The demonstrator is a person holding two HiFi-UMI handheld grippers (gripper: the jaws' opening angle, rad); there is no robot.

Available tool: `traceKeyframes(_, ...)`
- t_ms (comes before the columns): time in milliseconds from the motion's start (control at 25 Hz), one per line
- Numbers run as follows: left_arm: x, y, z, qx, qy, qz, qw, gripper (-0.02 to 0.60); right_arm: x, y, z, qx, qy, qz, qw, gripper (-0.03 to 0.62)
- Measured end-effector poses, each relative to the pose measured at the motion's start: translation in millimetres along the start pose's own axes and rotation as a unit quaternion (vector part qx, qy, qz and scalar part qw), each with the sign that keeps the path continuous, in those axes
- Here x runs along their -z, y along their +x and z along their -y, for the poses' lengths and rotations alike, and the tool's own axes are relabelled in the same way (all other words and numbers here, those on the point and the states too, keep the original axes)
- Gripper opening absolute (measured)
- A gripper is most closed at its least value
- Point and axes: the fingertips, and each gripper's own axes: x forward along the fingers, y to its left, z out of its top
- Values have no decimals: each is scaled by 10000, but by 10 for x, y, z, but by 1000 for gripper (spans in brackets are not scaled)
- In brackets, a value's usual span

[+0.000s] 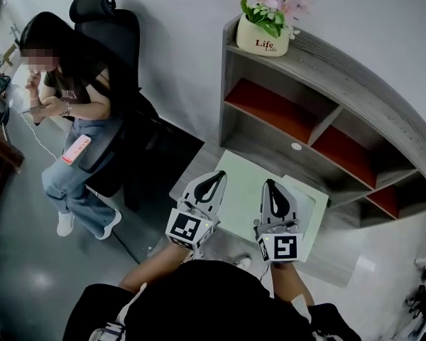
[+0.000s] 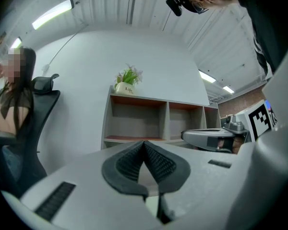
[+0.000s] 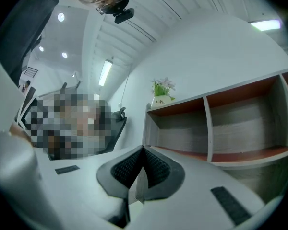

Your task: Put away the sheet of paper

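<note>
Left gripper, right gripper: closed, apparently pinching paper.

My 2 forearms reach forward side by side. Left gripper points level, jaws closed tip to tip on the near edge of the sheet of paper. Right gripper is just beside it and parallel, jaws pinched on the same sheet. Both marker cubes face up.

Shelf approach clearance
Shelf unit compartments open ahead; flower pot occupies its top; seated person and chair obstruct the left.
</note>
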Motion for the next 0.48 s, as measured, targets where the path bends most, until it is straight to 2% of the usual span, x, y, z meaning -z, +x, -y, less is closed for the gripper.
traceKeyframes(480,11,-14,10,-16,91,-23,10000,8,-53,25,-30,-1,-79,52,10000,21)
